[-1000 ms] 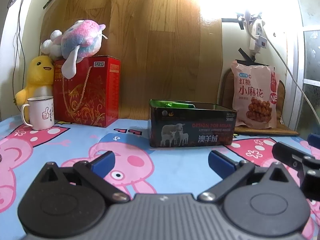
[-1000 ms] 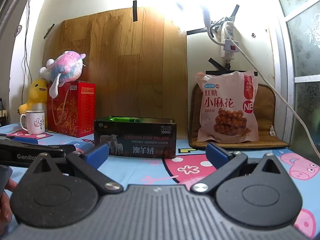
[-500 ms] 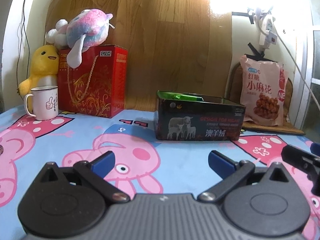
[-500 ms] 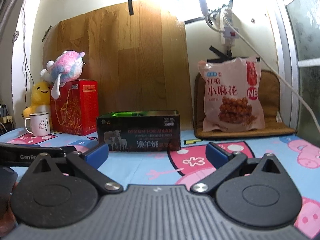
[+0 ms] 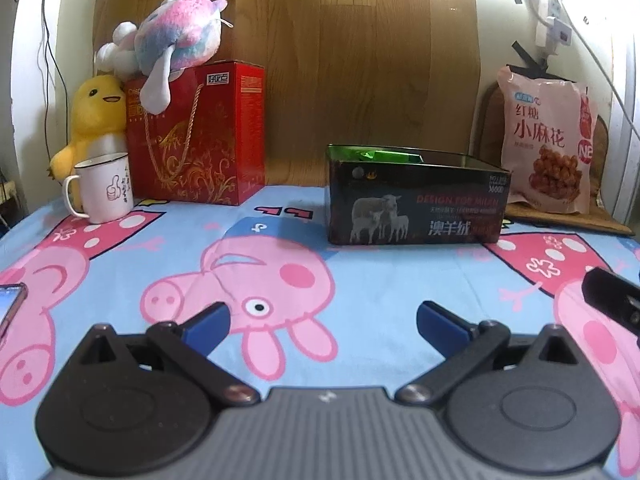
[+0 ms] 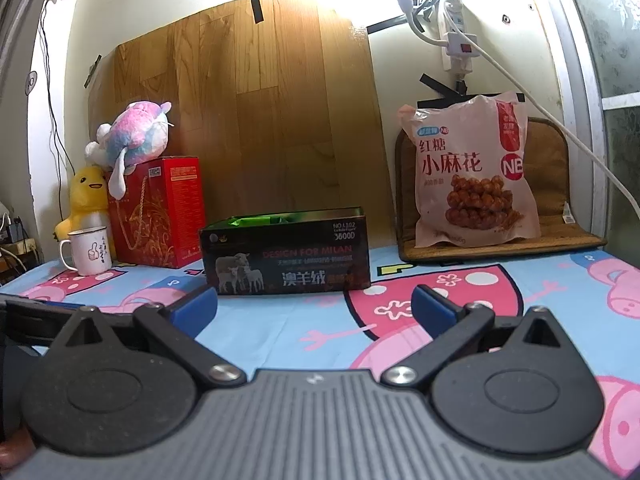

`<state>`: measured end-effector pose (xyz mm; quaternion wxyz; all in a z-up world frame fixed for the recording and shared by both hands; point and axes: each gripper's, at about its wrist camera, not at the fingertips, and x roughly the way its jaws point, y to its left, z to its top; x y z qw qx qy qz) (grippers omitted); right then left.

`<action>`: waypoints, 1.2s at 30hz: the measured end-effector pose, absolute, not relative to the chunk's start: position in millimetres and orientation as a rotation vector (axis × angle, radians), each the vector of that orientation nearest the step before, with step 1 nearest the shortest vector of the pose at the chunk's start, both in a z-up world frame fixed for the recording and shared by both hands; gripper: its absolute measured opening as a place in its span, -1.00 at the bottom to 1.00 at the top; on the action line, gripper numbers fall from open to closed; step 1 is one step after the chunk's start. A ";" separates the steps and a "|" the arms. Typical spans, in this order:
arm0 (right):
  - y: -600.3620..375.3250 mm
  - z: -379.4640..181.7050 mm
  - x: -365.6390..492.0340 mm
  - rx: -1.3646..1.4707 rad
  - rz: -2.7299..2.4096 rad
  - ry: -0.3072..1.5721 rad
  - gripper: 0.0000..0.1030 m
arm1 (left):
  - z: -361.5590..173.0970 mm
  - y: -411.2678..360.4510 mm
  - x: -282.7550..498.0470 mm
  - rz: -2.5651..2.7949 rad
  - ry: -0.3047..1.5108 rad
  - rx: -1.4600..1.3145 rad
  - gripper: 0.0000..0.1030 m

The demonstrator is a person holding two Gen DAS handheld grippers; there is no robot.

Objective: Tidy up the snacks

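A dark open box (image 5: 416, 204) with a sheep picture stands on the cartoon-pig tablecloth; green packets (image 5: 390, 156) show inside it. It also shows in the right wrist view (image 6: 286, 258). A pink snack bag (image 5: 546, 140) leans upright at the back right on a brown mat, and also shows in the right wrist view (image 6: 472, 176). My left gripper (image 5: 322, 322) is open and empty, well short of the box. My right gripper (image 6: 314, 306) is open and empty, close in front of the box.
A red gift box (image 5: 200, 136) with a plush toy (image 5: 176, 40) on top, a yellow duck (image 5: 96, 116) and a white mug (image 5: 104, 188) stand at the back left. A phone edge (image 5: 10, 306) lies at the far left. A wooden board (image 6: 248, 120) leans on the wall.
Both grippers have risen and tilted down a little, so more of the tablecloth shows. The right gripper has come nearer the box. Both stay open.
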<state>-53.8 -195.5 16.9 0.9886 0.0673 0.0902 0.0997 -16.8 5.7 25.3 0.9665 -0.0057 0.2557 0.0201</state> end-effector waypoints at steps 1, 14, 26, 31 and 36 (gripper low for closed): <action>-195.7 16.9 -54.6 0.135 0.203 0.178 1.00 | 25.6 4.7 -17.3 0.045 0.518 -0.005 1.00; -201.2 16.6 -58.0 0.149 0.228 0.160 1.00 | 34.2 -4.6 -23.0 0.068 0.495 0.050 1.00; -205.8 16.2 -57.3 0.171 0.241 0.159 1.00 | 33.8 -7.1 -23.8 0.202 0.466 0.160 1.00; -205.8 16.0 -58.1 0.171 0.240 0.158 1.00 | 31.1 -5.5 -21.3 0.219 0.489 0.160 1.00; -206.1 15.9 -57.8 0.172 0.241 0.158 1.00 | 29.0 -5.1 -20.8 0.225 0.504 0.163 1.00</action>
